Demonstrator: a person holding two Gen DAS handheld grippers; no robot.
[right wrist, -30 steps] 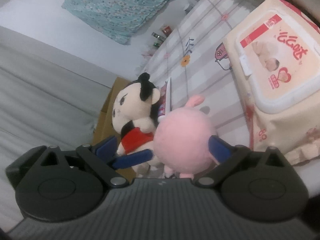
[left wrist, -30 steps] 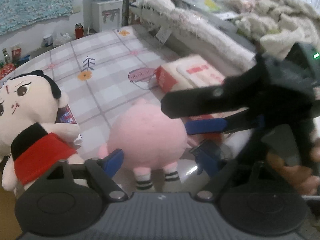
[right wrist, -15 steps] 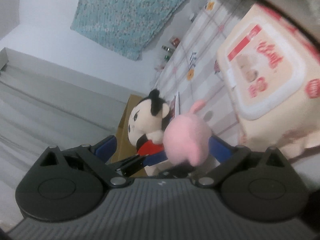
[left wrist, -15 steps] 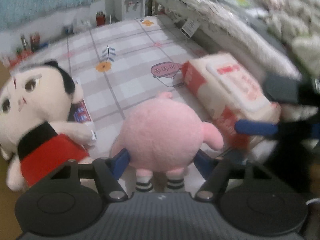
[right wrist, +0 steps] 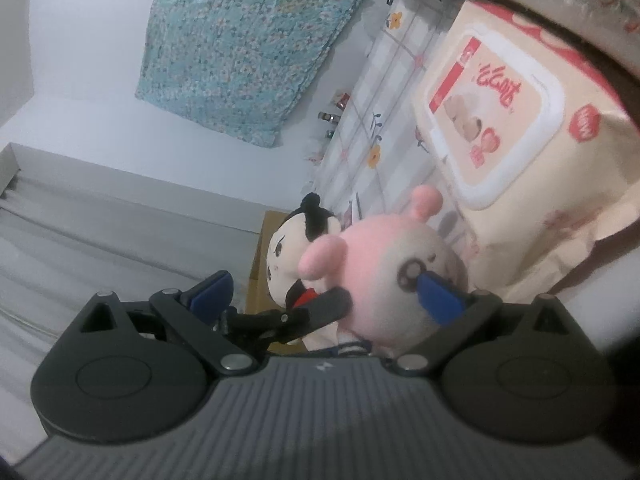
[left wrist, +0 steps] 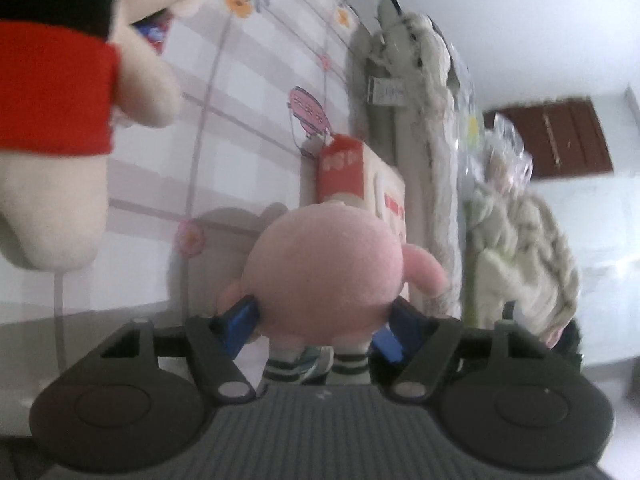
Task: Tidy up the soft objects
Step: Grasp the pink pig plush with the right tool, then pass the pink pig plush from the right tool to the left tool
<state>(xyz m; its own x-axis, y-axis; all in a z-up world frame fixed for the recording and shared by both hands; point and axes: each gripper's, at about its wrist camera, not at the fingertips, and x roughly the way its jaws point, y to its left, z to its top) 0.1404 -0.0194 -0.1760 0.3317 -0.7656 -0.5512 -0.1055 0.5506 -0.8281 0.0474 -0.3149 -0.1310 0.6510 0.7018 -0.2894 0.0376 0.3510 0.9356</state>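
The left gripper (left wrist: 316, 326) holds a round pink plush toy (left wrist: 326, 268) near the bottom middle of its view.

Its two blue fingers (left wrist: 238, 320) press in on both sides of the pink toy, just above the toy's little striped legs, and the toy seems to be lifted a bit off the checked surface (left wrist: 248, 92), though the view is blurry. A doll with a red shirt (left wrist: 56, 88) fills the upper left of that frame, and a pack of wipes (left wrist: 360, 176) sits just behind the pink toy. In the right wrist view, the right gripper (right wrist: 324, 292) is spread wide open and grips nothing; one blue finger (right wrist: 438, 298) is right by the pink toy's face, but I cannot tell if it touches. The doll sits to the left of the pink toy there, and the wipes fill the upper right.
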